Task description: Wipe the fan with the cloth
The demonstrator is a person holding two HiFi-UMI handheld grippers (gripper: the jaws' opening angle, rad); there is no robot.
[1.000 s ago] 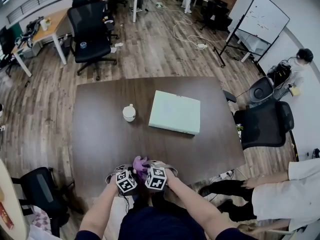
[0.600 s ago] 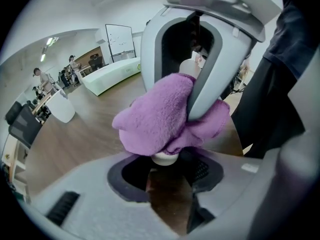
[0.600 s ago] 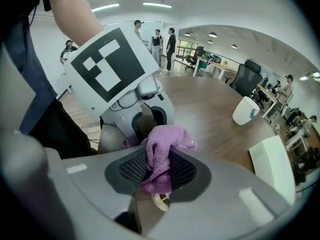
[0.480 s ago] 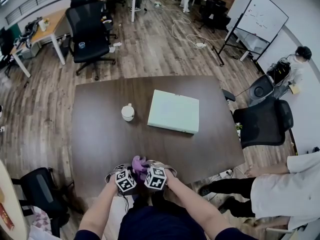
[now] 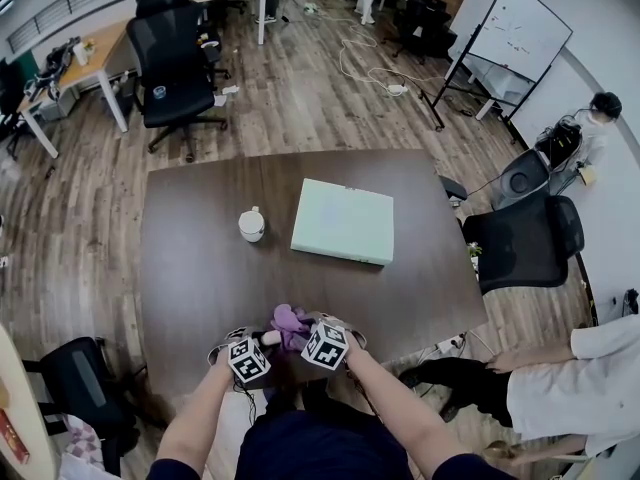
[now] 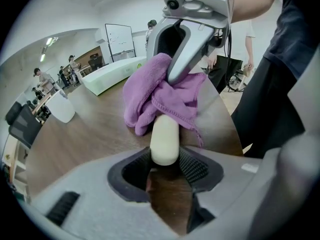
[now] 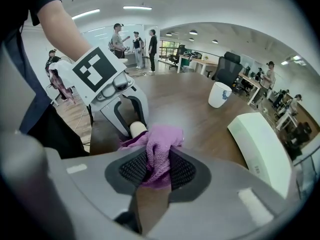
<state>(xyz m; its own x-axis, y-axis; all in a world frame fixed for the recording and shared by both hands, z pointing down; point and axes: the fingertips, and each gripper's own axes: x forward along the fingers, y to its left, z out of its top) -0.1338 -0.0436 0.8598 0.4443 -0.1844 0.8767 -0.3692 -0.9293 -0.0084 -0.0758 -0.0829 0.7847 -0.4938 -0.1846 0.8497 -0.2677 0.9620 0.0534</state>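
The fan shows only as a cream cylindrical handle point(image 6: 165, 139), gripped between the pads of my left gripper point(image 6: 165, 166) near the table's front edge. A purple cloth point(image 6: 160, 96) is bunched over the handle's far end and hides the rest of the fan. My right gripper point(image 7: 159, 171) is shut on that cloth point(image 7: 160, 144), with the handle's tip point(image 7: 138, 130) just beyond. In the head view the left gripper point(image 5: 266, 341) and right gripper point(image 5: 302, 336) meet at the cloth point(image 5: 290, 320).
On the dark brown table point(image 5: 200, 268) stand a white cup point(image 5: 251, 225) and a flat pale green box point(image 5: 343, 221) farther back. A black office chair point(image 5: 520, 248) stands at the table's right side. A person point(image 5: 570, 388) in white is at the lower right.
My right gripper has shifted a little to the right with the cloth and rolled slightly. The left gripper and handle have stayed put.
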